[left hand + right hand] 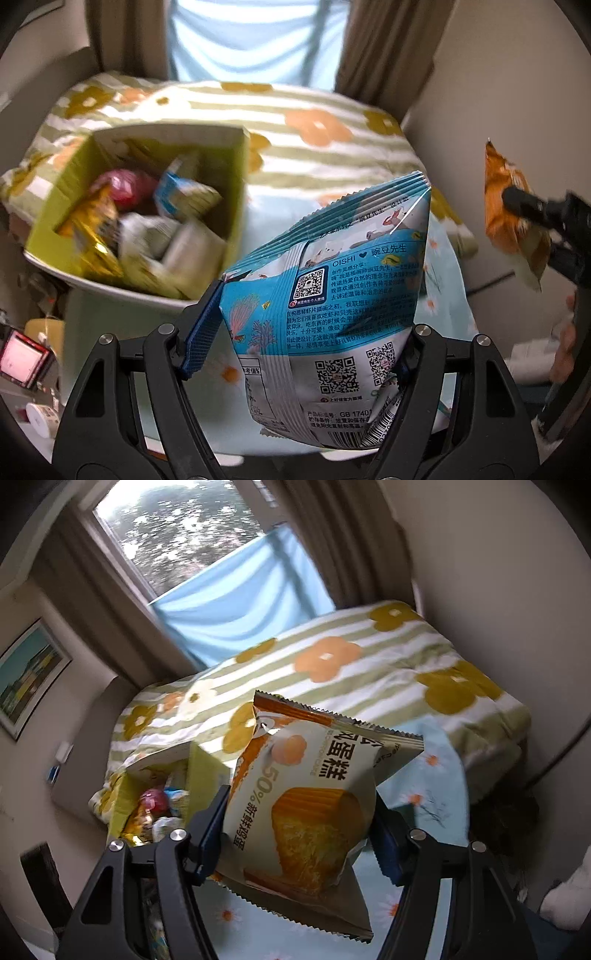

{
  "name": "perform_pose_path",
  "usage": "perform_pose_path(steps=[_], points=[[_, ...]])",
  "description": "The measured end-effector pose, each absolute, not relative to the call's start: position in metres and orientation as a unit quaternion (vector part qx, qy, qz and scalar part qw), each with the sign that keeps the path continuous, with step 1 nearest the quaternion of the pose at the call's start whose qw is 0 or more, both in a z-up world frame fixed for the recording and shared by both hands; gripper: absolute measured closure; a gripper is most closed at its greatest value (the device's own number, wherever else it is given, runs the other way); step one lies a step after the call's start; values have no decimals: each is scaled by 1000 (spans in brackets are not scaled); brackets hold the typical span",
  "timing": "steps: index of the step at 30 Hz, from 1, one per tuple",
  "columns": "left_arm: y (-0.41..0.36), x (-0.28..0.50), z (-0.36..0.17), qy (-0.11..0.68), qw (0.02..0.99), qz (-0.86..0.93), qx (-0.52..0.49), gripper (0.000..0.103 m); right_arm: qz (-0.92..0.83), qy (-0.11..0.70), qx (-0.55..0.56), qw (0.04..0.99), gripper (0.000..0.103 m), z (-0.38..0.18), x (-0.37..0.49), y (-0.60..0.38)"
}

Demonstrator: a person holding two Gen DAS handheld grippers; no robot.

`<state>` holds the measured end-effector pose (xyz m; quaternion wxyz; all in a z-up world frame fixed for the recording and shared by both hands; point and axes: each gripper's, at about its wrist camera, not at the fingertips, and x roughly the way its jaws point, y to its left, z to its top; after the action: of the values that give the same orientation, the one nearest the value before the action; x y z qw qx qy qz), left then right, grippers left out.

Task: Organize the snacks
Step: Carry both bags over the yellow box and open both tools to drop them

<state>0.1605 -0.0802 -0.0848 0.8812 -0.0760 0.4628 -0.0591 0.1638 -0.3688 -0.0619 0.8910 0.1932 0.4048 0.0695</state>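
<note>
- Snacks aloft beside the green box: left tongs clamped on the blue bag, right tongs clamped on the cake packet.
- Both raised, likely to clear the box wall.

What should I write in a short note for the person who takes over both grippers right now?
Left gripper: shut on the blue snack bag, held in the air.
Right gripper: shut on the orange cake packet, also held up.
The green box sits left of both, already holding several snacks.
Done: both packets are picked up.
Left: probably put both into the box.
</note>
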Motion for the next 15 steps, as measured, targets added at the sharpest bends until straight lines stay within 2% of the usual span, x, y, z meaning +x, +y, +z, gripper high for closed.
perform_pose_path(steps=[7, 15], points=[[-5, 179, -58, 439, 893, -33, -91, 31, 119, 394, 169, 896, 39, -43, 182, -286], [98, 216, -55, 439, 893, -5, -96, 31, 165, 405, 143, 888, 39, -49, 220, -174]])
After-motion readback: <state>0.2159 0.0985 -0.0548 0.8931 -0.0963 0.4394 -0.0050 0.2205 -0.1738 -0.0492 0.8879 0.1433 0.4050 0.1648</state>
